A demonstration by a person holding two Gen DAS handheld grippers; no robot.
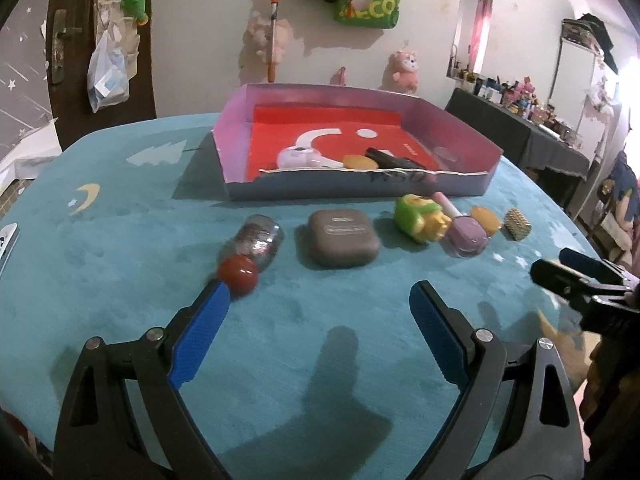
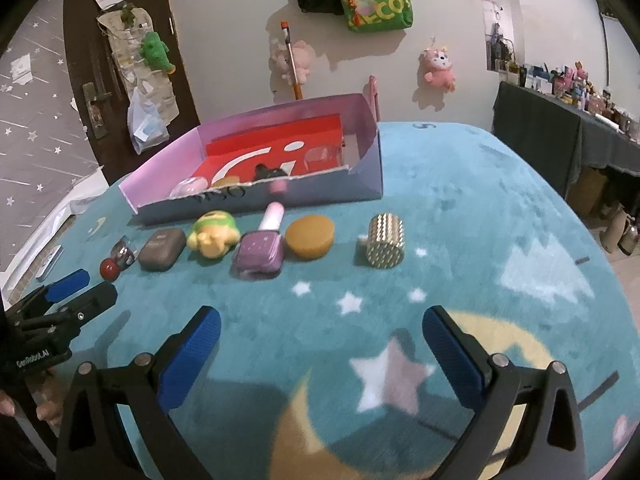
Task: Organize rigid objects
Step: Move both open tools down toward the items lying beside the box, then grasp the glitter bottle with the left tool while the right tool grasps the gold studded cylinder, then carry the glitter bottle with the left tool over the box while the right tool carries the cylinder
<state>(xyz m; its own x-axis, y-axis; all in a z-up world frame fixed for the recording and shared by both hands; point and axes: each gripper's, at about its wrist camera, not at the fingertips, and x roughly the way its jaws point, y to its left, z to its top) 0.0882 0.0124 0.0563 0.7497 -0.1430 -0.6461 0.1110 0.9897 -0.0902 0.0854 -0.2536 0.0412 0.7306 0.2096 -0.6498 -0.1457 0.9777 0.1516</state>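
Both claws, left [image 1: 320, 300] and right [image 2: 322, 326], are hanging spread apart, holding nothing. I am judging the red-capped jar [image 1: 250, 252] nearest the left; I am advising gripping its clear body crosswise, then carrying it to the box [image 1: 472, 136].

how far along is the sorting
Done: a few items already lie in the box. In hand: nothing, left gripper and right gripper both open. Left: six items on the table, from red-capped bottle to studded cylinder.
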